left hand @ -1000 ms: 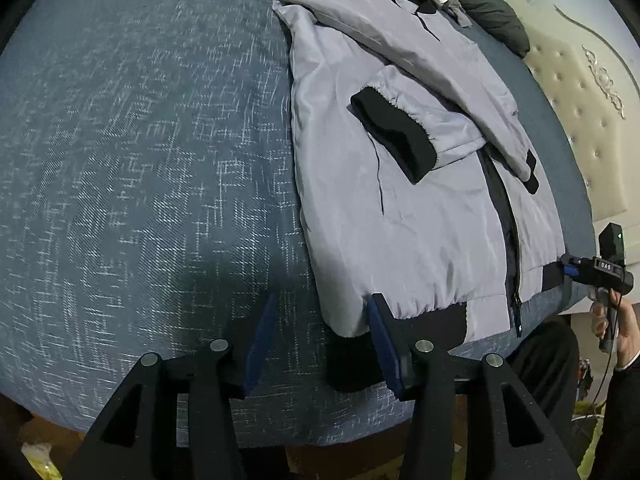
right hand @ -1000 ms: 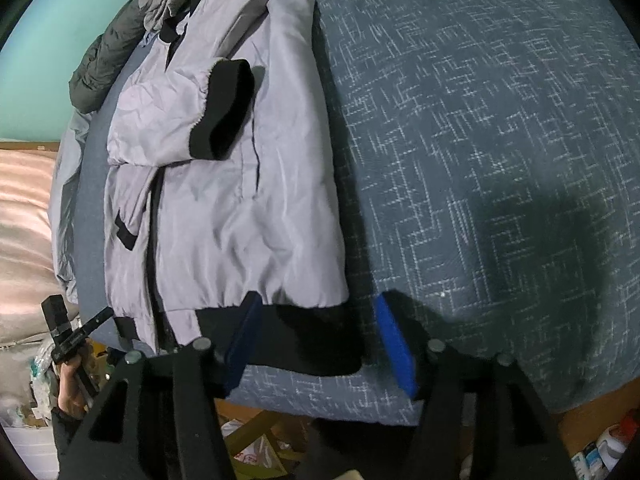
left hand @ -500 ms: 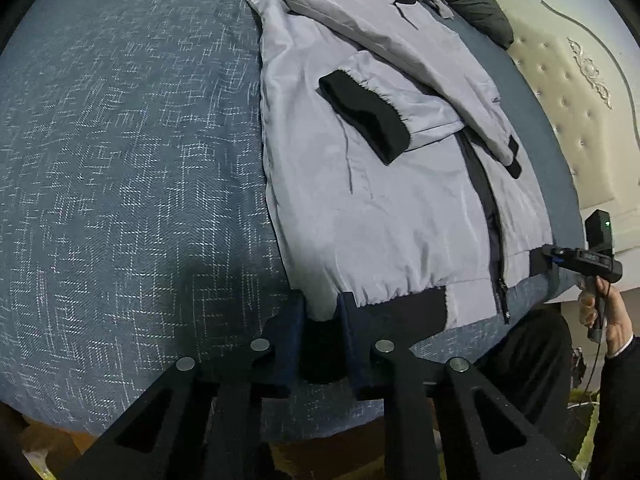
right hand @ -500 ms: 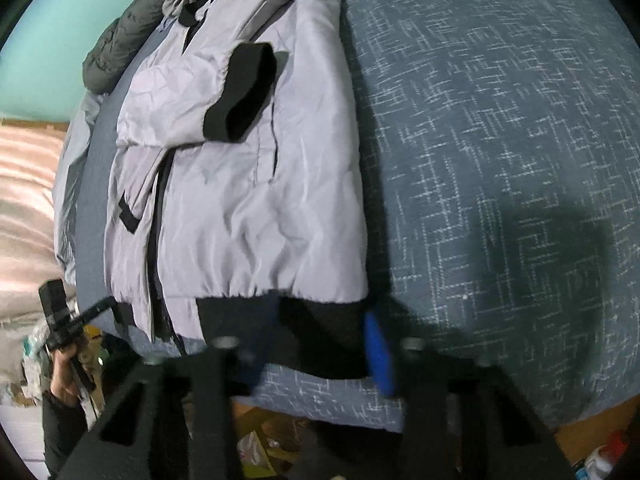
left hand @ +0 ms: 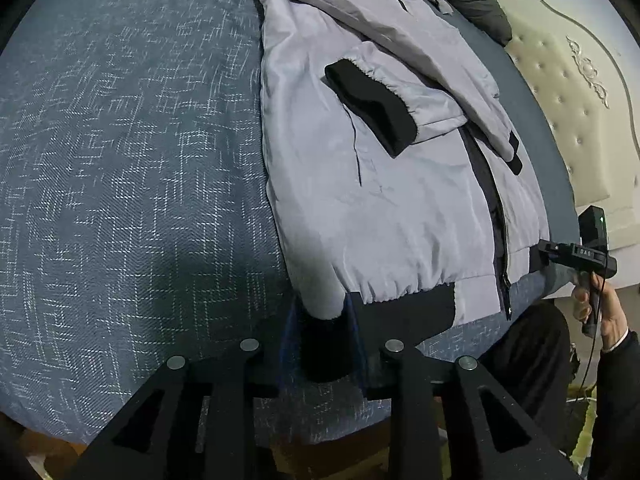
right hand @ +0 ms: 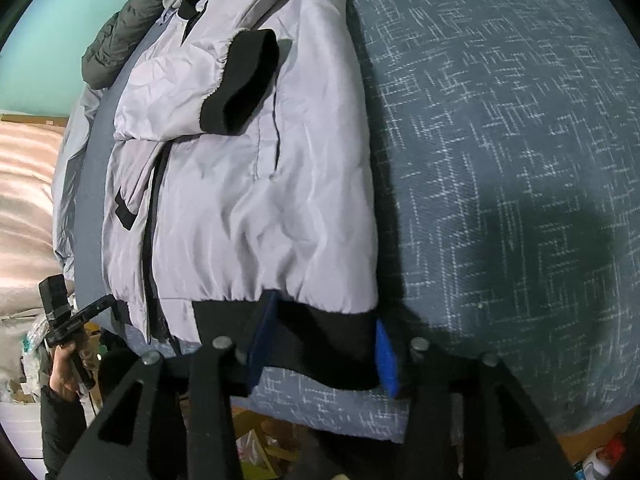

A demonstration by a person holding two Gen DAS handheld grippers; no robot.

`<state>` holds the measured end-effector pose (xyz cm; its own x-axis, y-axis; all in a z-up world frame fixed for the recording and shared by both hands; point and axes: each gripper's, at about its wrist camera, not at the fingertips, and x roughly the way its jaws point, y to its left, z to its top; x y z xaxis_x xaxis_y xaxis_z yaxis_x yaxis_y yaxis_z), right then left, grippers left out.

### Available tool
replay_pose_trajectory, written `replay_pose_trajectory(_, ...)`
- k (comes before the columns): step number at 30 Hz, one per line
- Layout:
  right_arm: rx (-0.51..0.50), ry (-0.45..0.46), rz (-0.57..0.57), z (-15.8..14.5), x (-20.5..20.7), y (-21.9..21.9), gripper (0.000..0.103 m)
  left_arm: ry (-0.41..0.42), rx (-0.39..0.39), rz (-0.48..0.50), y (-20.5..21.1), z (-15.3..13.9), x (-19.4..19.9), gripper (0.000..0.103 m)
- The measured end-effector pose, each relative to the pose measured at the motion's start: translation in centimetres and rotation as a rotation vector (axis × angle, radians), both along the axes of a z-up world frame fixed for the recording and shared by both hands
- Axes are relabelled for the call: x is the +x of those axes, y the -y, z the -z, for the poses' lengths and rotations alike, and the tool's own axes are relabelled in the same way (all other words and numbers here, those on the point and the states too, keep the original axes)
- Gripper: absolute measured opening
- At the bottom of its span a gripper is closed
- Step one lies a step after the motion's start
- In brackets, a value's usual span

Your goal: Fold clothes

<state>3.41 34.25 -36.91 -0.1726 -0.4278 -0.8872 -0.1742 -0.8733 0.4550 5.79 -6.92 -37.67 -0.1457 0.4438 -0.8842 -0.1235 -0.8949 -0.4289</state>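
Left gripper (left hand: 325, 340) jaws are opening, black hem band (left hand: 400, 312) of the grey jacket (left hand: 384, 208) between the blue pads; whether they press it, can't tell through the blur. Right gripper (right hand: 320, 346) jaws are opening too, straddling the opposite hem corner; near pad (right hand: 386, 354) stands clear of the cloth, so no pinch there. Jacket lies front-up on the blue patterned bed (left hand: 132, 168), hem at the near edge, zipper closed, both sleeves folded across the chest with the black cuff (left hand: 372, 108) on top. My read: one gripper per hem corner, set to lift the bottom edge and fold it toward the collar. Dark clothes (right hand: 116, 48) piled beyond the collar.
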Motion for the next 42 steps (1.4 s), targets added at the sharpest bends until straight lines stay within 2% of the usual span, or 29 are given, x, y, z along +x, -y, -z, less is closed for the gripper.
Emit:
replay_pose_trajectory(4, 0.017, -0.029, -0.015, -1.4, 0.1, 0.3, 0.015, -0.023, -0.005, 0.015, -0.5, -0.7, 0.1, 0.017)
replay_pose_trajectory(7, 0.007, -0.061, -0.015, -2.3, 0.3, 0.5, 0.011, -0.056, -0.005, 0.016, -0.6, -2.0, 0.3, 0.014)
replay_pose_trajectory(16, -0.085, -0.186, -0.03, -7.9, 1.4, 1.0, 0.009, -0.168, 0.049, 0.036, -0.1, -7.6, 1.3, 0.013)
replay_pose_trajectory(26, -0.125, -0.291, -0.061, -13.4, 2.4, 0.8, 0.008, -0.279, 0.05, 0.074, -1.3, -13.3, 1.5, 0.012)
replay_pose_trajectory(34, -0.152, -0.363, -0.1, -17.6, 3.2, 1.1, 0.008, -0.321, 0.054, 0.101, -0.4, -16.3, 1.8, 0.012)
replay_pose_trajectory(42, -0.155, -0.429, -0.154, -21.0, 4.0, 1.4, 0.008, -0.357, 0.059, 0.1, 0.0, -17.8, 2.6, 0.012)
